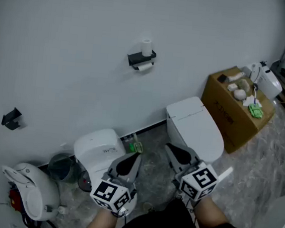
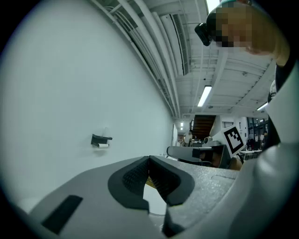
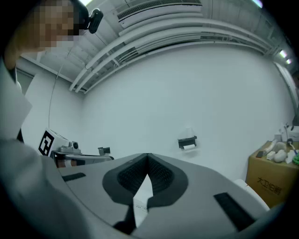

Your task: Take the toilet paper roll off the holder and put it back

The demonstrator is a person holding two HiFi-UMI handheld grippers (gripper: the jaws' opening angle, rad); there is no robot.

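A black holder (image 1: 140, 58) is fixed to the white wall, far from both grippers. A white toilet paper roll (image 1: 144, 67) hangs under it, and a second roll (image 1: 147, 47) stands upright on top. My left gripper (image 1: 136, 157) and right gripper (image 1: 170, 148) are low in the head view, side by side, both shut with nothing in them. The left gripper view has the left gripper (image 2: 148, 160) level, with the holder (image 2: 100, 139) small at the left. From the right gripper (image 3: 148, 157) the holder (image 3: 187, 141) and its roll (image 3: 189, 147) lie ahead, slightly right.
Two white toilets (image 1: 197, 128) (image 1: 98, 149) stand against the wall below the holder. A cardboard box (image 1: 233, 113) with small items on it is at the right. A grey bucket (image 1: 61, 167) and a white appliance (image 1: 31, 188) are at the lower left. A small black bracket (image 1: 12, 118) sits on the wall.
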